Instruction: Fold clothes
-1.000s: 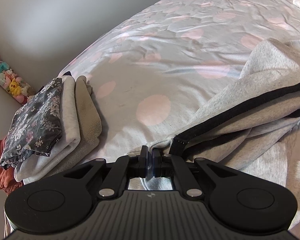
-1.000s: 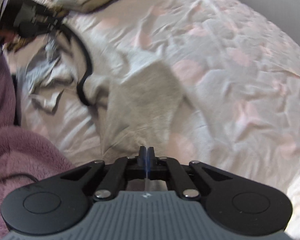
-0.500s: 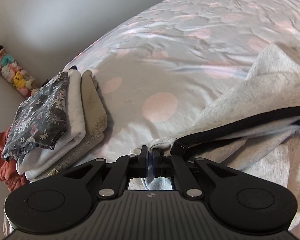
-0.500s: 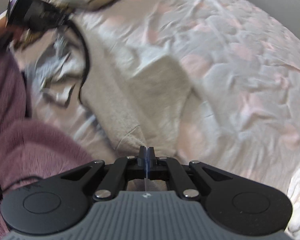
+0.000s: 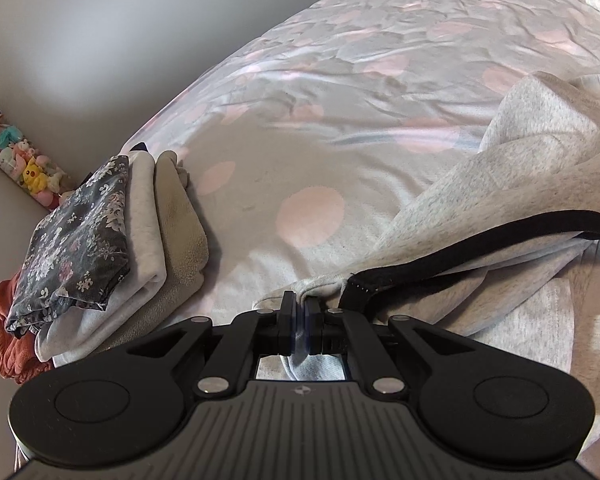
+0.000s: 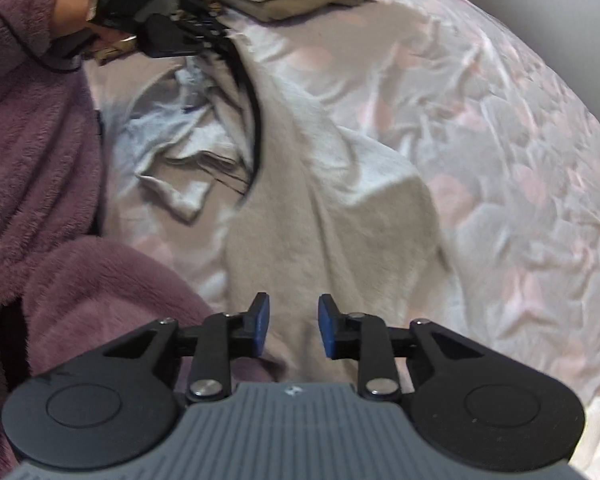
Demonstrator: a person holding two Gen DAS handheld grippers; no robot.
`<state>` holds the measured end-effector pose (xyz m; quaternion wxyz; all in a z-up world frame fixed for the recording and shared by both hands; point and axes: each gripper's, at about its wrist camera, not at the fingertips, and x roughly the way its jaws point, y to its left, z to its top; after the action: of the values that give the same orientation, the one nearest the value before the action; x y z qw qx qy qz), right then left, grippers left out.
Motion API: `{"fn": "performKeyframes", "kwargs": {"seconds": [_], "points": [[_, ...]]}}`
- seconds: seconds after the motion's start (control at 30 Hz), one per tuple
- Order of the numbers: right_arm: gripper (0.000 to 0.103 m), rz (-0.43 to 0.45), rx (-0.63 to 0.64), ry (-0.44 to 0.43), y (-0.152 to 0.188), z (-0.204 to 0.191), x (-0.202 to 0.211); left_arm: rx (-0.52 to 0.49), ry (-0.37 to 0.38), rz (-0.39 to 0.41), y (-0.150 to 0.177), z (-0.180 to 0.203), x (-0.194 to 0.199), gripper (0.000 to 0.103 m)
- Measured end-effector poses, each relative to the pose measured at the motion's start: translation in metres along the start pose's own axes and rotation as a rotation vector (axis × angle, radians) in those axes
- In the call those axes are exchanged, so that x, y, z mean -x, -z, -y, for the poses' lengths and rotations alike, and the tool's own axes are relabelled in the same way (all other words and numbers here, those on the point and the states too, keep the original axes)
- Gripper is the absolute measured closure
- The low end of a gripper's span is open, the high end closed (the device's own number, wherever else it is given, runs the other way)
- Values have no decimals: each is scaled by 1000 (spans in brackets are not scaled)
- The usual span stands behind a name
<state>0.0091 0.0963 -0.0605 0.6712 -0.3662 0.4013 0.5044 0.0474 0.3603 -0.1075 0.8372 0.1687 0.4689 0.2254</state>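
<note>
Left gripper (image 5: 300, 322): jaws clamped on a corner of the light grey marl sweat garment with a black stripe (image 5: 480, 208), right where the stripe's end meets the hem. In the left wrist view the cloth runs away from the jaws to the right and lies rumpled on the bed with a pale sheet printed with pink dots (image 5: 312, 160).

Right gripper (image 6: 292, 328): jaws apart, blue pads showing, nothing between them. It hovers low over the near end of the garment — contact with the cloth cannot be judged from this view. The person's fluffy mauve robe sleeve (image 6: 40, 132) fills the left of the right wrist view.

Garment position: spread loosely across the middle of the bed, creased and bunched near the left gripper, with one broad flap lying flatter toward the right gripper.

A stack of folded clothes, dark floral piece on top (image 5: 100, 240), sits at the bed's edge, just beside the left gripper. Judged finished work.

Step in hand (judgement): laying out and straightening this garment before its first fold; one end held, the other free.

Next move calls for the right gripper to pick an edge or corner at its end and close on it — then both could pull the cloth taut and flat.
</note>
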Motion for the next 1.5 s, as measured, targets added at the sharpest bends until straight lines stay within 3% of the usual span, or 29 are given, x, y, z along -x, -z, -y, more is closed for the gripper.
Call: {"fn": "performKeyframes", "kwargs": {"seconds": [0.17,0.47,0.53,0.63,0.77,0.87,0.97,1.03,1.1,1.33,1.5], "points": [[75,-112,66,2,-10,-19,-43,8,7,6,1,-1,1,101],[75,-255,25,0,-4,-6,-89,15,24,9,2,-3,-2,101],[86,-254,0,-2,-1,-3,-92,15,25,11,2,-3,-2,101],[93,-242,-15,10,1,-2,-88,13,24,15,1,-2,-1,101],[95,-176,-26,33,-1,0,-61,19,23,23,2,-3,1,101],[96,-77,-111,50,-4,16,-23,24,15,44,0,-4,5,101],[97,18,-203,149,-5,39,12,31,1,98,-2,-5,14,101],[97,39,-211,276,-6,46,20,58,11,152,-4,-8,22,101],[98,22,-196,326,-10,46,15,80,21,193,-5,-11,29,101],[98,-57,-116,264,-9,29,-25,75,23,181,-5,-10,26,101],[95,-87,-71,245,-8,26,-23,66,23,176,-4,-8,25,101]]}}
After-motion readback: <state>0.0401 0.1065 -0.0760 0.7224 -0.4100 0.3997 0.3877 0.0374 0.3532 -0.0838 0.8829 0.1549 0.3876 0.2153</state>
